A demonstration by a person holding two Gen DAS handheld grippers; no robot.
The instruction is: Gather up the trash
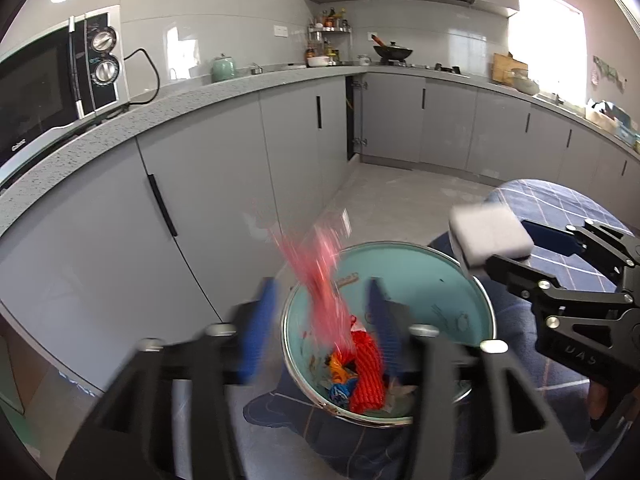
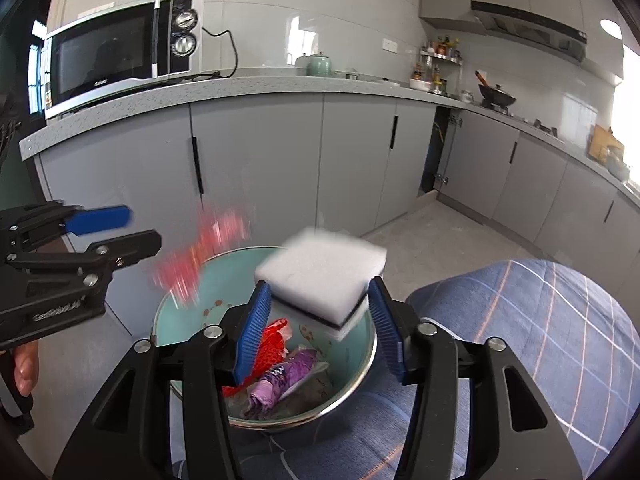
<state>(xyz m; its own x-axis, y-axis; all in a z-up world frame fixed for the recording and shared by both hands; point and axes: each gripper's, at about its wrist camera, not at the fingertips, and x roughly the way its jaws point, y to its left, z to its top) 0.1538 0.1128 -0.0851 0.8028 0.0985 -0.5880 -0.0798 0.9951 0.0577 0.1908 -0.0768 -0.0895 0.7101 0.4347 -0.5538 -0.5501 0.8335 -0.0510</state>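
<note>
A teal bin (image 1: pixel 420 276) (image 2: pixel 192 312) stands on the floor below both grippers, holding a red net (image 1: pixel 366 372) (image 2: pixel 272 344) and a purple wrapper (image 2: pixel 288 376). My left gripper (image 1: pixel 320 328) (image 2: pixel 132 232) is open above the bin's left rim. A blurred red wrapper (image 1: pixel 320 276) (image 2: pixel 200 252) is in the air between its fingers and the bin, free of them. My right gripper (image 2: pixel 320 320) (image 1: pixel 516 252) hovers over the bin with a white sponge (image 2: pixel 324 276) (image 1: pixel 488 236) between its fingers; the sponge is blurred, and contact with the pads is unclear.
Grey cabinets (image 1: pixel 224 200) and a speckled countertop (image 1: pixel 120 120) run behind the bin, with a microwave (image 2: pixel 120 56) on top. One cabinet door (image 2: pixel 440 152) stands ajar. A blue checked cloth (image 2: pixel 540 320) lies to the right of the bin.
</note>
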